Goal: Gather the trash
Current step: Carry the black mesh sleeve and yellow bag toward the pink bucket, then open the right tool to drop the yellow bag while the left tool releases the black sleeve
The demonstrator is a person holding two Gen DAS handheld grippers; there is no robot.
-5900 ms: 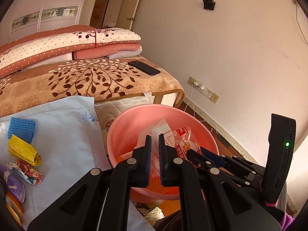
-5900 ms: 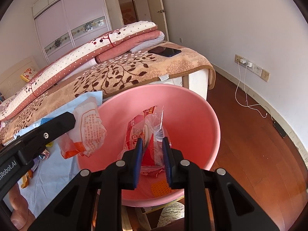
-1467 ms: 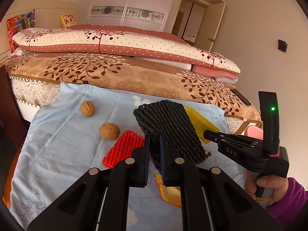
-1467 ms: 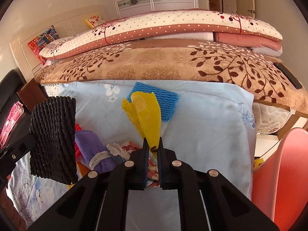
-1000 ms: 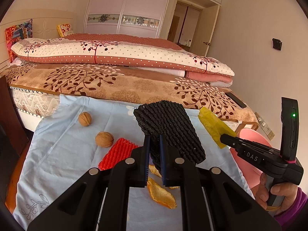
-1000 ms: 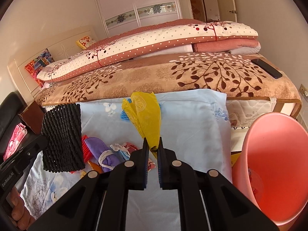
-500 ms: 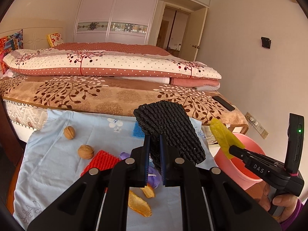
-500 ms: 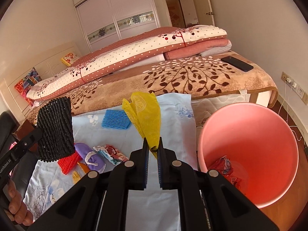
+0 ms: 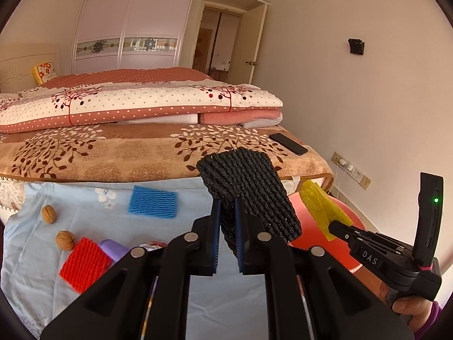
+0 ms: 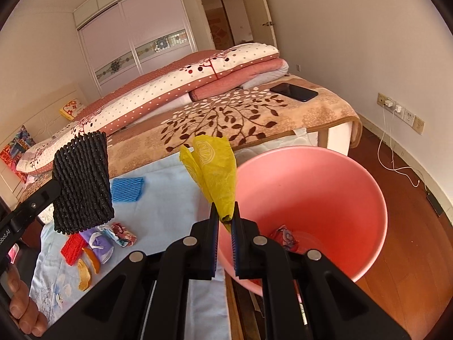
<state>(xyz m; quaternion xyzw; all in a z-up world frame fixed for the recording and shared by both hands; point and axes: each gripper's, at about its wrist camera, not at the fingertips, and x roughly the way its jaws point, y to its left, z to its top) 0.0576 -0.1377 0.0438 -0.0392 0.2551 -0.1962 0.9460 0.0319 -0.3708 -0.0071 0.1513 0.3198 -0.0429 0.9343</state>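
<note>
My left gripper is shut on a black foam net sleeve, held up above the light blue cloth; the sleeve also shows in the right wrist view. My right gripper is shut on a yellow wrapper at the left rim of the pink basin, which holds a red wrapper. The right gripper with the yellow wrapper shows in the left wrist view in front of the basin.
On the cloth lie a blue foam net, a red foam net, two walnuts, a purple wrapper, a patterned wrapper and orange peels. A phone lies on the bed. Cables run along the floor.
Both grippers have swung right toward the pink basin, each still holding its piece. The yellow wrapper now hangs at the basin's rim.
</note>
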